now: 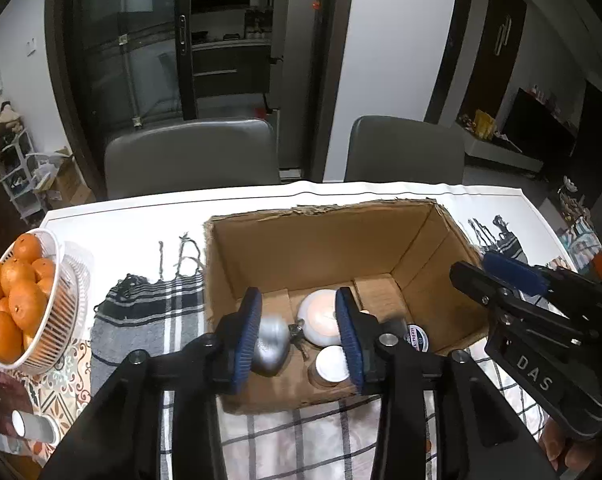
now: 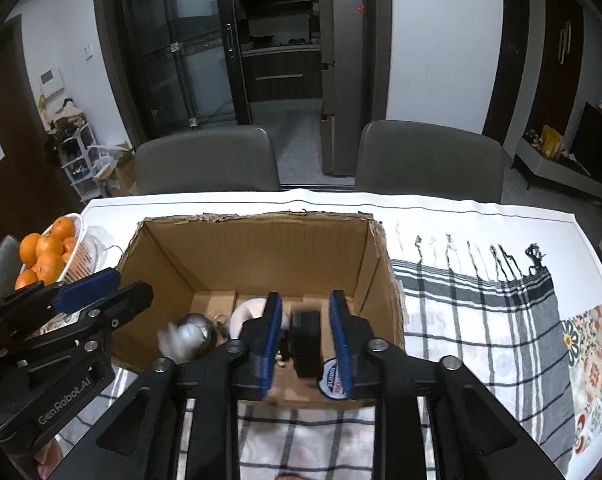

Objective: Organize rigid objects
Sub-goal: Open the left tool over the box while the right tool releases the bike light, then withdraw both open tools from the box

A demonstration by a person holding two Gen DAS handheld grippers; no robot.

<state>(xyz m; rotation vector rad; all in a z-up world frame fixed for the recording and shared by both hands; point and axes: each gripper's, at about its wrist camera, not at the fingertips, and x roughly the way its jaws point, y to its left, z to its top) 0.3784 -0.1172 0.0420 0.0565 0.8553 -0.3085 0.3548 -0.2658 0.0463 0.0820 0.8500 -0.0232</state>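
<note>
1. Looking from the left wrist: the left gripper hangs over the near wall of the box, pads parted, with nothing pressed between them
2. A blurred silver heart shows just beside the left pad; whether it touches I cannot tell
3. On the box floor lie a white disc, a white-lidded jar and a blue-rimmed tin
4. The right gripper reaches over the box's right wall
5. A basket of oranges stands left of the box on the cloth
6. Looking from the right wrist: the right gripper has pads apart; a blurred black block sits between them, clear of both
7. The tin lies below the right pad, the heart to the left, by the left gripper
</note>
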